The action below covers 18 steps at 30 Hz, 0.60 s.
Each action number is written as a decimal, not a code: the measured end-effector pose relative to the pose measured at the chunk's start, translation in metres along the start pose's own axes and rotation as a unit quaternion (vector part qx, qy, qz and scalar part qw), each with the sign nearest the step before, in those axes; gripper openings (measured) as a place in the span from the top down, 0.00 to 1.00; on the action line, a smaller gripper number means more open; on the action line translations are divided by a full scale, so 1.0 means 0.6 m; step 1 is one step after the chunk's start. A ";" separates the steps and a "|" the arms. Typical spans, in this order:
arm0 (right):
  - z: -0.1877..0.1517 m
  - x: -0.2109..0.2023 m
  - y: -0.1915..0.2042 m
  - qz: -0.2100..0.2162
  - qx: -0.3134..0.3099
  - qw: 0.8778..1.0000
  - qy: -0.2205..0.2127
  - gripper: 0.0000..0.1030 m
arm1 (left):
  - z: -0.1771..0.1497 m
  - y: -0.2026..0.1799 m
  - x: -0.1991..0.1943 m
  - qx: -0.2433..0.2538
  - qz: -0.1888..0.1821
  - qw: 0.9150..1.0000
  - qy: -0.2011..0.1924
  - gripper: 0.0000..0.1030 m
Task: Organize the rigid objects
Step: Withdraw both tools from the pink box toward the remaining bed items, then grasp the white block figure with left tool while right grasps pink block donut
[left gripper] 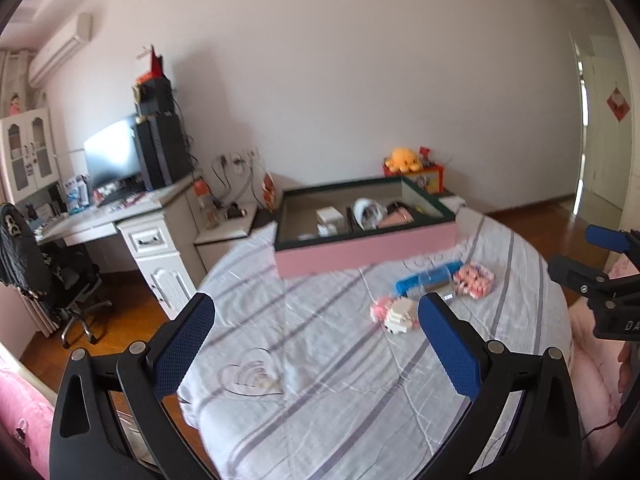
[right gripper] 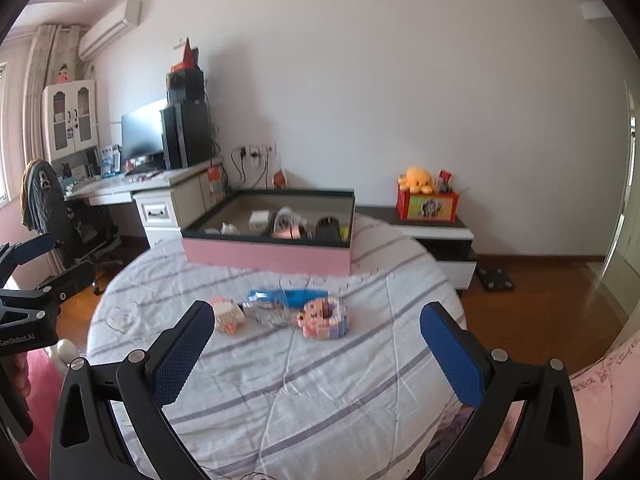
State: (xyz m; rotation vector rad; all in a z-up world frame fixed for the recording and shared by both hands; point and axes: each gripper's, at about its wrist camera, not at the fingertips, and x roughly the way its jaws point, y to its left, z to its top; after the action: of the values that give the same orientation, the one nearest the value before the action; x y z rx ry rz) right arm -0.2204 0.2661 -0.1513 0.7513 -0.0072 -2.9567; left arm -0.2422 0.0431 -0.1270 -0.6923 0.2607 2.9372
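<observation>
A pink box [left gripper: 360, 252] [right gripper: 264, 256] with a dark green rim lies open on the striped bed, holding several small items. In front of it lie a pink-and-white block figure [left gripper: 396, 314] [right gripper: 228, 314], a blue item in clear plastic wrap [left gripper: 428, 278] [right gripper: 286, 298], and a pink block house [left gripper: 474, 280] [right gripper: 324, 316]. My left gripper [left gripper: 316, 344] hovers open above the bedcover, short of the toys. My right gripper [right gripper: 316, 348] is open too, nothing between its blue pads, just nearer than the toys. Each gripper shows at the other view's edge.
A white desk [left gripper: 132, 220] [right gripper: 160, 188] with monitor and computer tower stands left, an office chair [left gripper: 60, 276] beside it. A low cabinet [right gripper: 432, 236] carries a red box and yellow plush toy [right gripper: 418, 180]. Wooden floor [right gripper: 540, 300] surrounds the bed. A pink pillow lies at right.
</observation>
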 end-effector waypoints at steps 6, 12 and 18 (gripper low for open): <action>-0.022 0.065 -0.020 0.004 0.012 0.999 0.042 0.00 | -0.017 -0.037 0.081 0.006 -0.048 0.997 0.057 0.00; -0.037 0.116 -0.038 0.005 0.021 0.997 0.074 0.00 | -0.027 -0.074 0.160 0.021 -0.056 0.992 0.110 0.00; -0.040 0.154 -0.052 0.011 0.026 0.996 0.089 0.00 | -0.027 -0.097 0.222 0.025 -0.052 0.988 0.145 0.00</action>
State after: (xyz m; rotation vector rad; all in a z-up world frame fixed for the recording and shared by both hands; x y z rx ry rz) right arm -0.2926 0.2897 -0.2170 1.0116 -0.0804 -2.8688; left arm -0.3449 0.1063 -0.2097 -1.0923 0.3116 2.7150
